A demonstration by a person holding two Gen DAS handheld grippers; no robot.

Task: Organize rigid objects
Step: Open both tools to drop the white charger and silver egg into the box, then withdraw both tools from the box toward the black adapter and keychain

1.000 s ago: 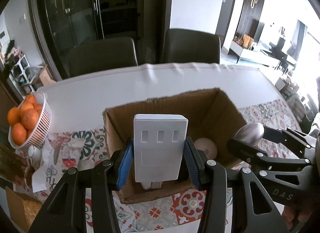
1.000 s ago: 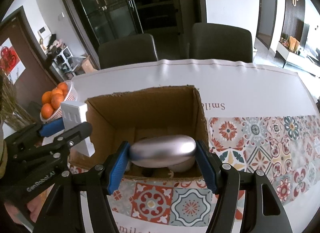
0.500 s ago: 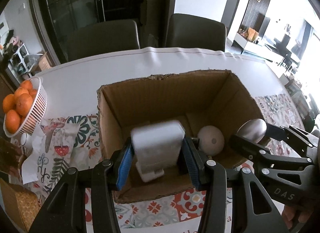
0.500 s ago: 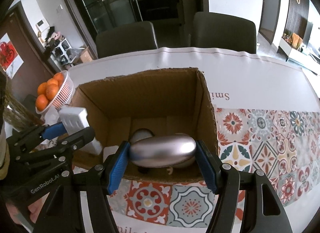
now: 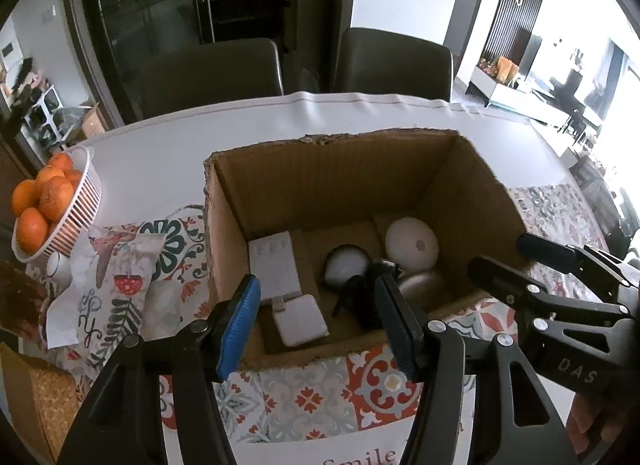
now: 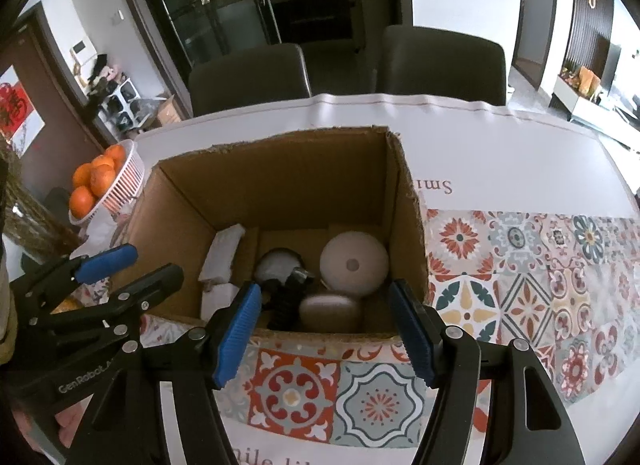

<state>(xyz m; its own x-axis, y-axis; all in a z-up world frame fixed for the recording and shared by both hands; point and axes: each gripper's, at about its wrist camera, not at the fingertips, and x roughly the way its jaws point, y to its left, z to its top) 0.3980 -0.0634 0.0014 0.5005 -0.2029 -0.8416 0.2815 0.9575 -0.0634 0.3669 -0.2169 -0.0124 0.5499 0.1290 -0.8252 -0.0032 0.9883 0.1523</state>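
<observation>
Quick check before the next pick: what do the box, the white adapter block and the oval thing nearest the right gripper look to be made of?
Box: plain brown corrugated cardboard, matte, with a ragged torn rim.
White adapter block: probably hard moulded plastic, smooth and matte, with crisp square slots.
Oval thing: looks like brushed metal, grey with a soft sheen; metallic-painted plastic is possible.

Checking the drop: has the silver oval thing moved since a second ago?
Yes. It left the right gripper, whose jaws now stand open, and lies down inside the cardboard box, beside the white dome: silver oval.
</observation>
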